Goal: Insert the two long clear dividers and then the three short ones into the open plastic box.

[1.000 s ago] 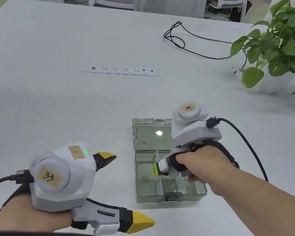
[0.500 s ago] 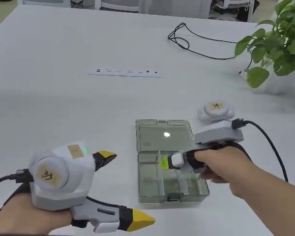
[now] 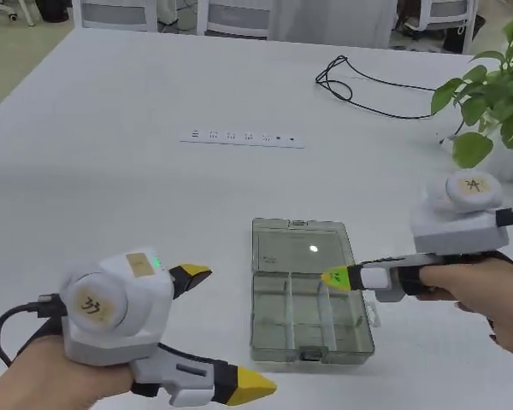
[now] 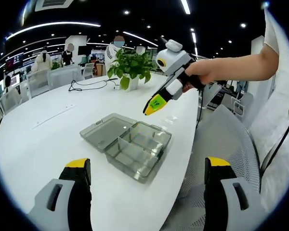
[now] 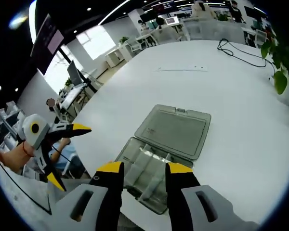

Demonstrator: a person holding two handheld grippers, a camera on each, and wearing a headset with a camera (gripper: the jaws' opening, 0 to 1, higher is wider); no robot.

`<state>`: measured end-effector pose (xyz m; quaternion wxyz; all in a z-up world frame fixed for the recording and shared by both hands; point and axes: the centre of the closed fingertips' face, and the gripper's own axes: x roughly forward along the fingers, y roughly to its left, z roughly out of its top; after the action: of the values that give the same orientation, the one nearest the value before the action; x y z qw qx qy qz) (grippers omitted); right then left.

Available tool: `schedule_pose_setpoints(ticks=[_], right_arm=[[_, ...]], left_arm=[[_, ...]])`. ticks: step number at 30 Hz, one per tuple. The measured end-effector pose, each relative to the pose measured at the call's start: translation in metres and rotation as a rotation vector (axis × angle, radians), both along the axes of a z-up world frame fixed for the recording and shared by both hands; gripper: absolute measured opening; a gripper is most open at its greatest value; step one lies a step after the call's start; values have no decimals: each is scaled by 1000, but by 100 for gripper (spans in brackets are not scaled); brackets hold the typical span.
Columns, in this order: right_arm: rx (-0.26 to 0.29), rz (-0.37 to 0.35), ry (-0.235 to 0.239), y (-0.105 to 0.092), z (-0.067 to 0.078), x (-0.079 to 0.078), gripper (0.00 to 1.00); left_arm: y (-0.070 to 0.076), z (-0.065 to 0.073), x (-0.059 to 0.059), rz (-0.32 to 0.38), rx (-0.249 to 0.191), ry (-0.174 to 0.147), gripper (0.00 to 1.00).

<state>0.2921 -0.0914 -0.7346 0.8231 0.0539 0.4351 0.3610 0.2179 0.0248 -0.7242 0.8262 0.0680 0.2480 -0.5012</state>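
Hovering the right gripper [image 5: 144, 169] with fingers parted and empty over the open box [image 3: 297, 248] on the tabletop [image 3: 111, 171] — dividers [image 3: 288, 312] apparently seated — holding the left gripper [image 3: 227, 329] wide open, likely needing only a seating check next.

Bright overhead light, soft shadows (fisheye edges warp), glare on lid [image 3: 301, 248].

The left gripper [image 3: 222, 329] sits low at the left in the left hand [image 3: 34, 380], its jaws spread wide. The right gripper [image 3: 335, 278], held by the right hand [image 3: 457, 280], points left, jaws slightly apart and empty.
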Motion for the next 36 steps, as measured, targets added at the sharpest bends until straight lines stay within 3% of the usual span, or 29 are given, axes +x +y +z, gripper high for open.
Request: schedule_pose_setpoints(ticks=[1, 2, 4, 6, 7, 8, 11, 17, 25, 28, 33, 36], right_arm=[[-10, 25, -7, -5, 2, -2, 38], [-14, 54, -45, -6, 5, -2, 39], [-31, 63, -33, -13, 5, -8, 41], [-40, 110, -75, -19, 9, -11, 44], [-51, 121, -62, -24, 9, -14, 45], [-60, 147, -78, -27, 10, -15, 46], [-129, 231, -124, -39, 8, -19, 51], [-195, 382, -143, -50, 1, -30, 59], [-309, 599, -153, -62, -23, -40, 62], [-383, 681, -167, -70, -36, -38, 61], [-466, 783, -178, -82, -62, -31, 59], [-485, 803, -174, -83, -73, -27, 56]], left_arm=[[0, 1, -1, 2, 3, -2, 100], [1, 1, -1, 3, 6, -2, 100], [2, 1, -2, 6, 8, -2, 100], [2, 1, -3, 10, 10, -2, 100], [2, 1, -4, 11, 12, -2, 100], [2, 1, -4, 13, 13, -3, 100], [2, 2, -4, 21, 9, -7, 100], [3, 1, -4, 28, 7, -12, 100], [6, -1, -3, 26, 12, -7, 100], [6, 0, -2, 24, 7, -8, 100], [9, -1, 0, 24, 8, 1, 100], [10, -2, 2, 25, 11, 5, 100]])
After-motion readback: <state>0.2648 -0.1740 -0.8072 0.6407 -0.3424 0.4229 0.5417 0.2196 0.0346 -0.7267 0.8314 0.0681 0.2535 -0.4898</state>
